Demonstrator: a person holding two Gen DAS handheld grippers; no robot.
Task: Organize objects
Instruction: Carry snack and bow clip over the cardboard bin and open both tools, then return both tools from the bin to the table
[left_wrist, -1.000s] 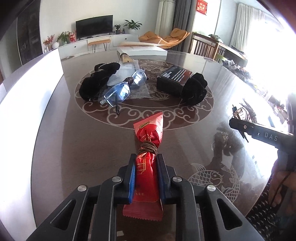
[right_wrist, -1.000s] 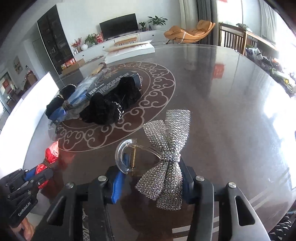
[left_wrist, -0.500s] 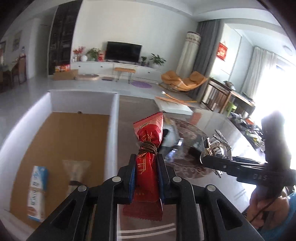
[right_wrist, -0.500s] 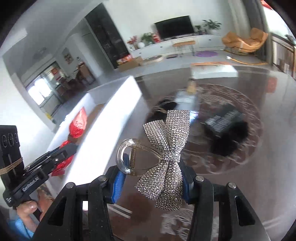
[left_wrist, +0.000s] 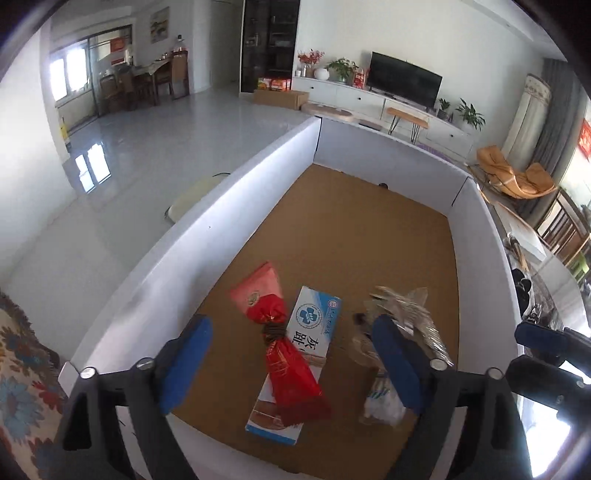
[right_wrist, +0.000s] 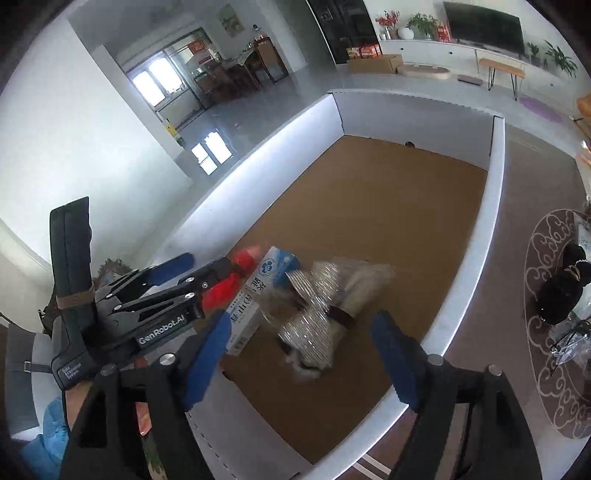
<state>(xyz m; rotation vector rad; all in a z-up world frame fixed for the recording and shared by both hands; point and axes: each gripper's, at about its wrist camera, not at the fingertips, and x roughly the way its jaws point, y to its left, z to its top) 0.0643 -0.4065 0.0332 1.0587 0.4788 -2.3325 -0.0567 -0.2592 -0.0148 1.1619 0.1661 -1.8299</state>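
Note:
Both grippers hang open over a large white-walled box with a brown floor. The red snack packet is free between the open fingers of my left gripper and lies across a blue-and-white carton. The silver rhinestone bow clip, blurred, is loose below my open right gripper, over a clear bag. The bow also shows in the left wrist view. The left gripper appears in the right wrist view, the packet beside it.
The box stands at the left edge of a dark round table. Black furry items and clear plastic lie on the table to the right. A patterned seat is at the lower left.
Both grippers swung left from the table to above the box and opened. The red packet and the bow clip left the fingers and dropped into the box.

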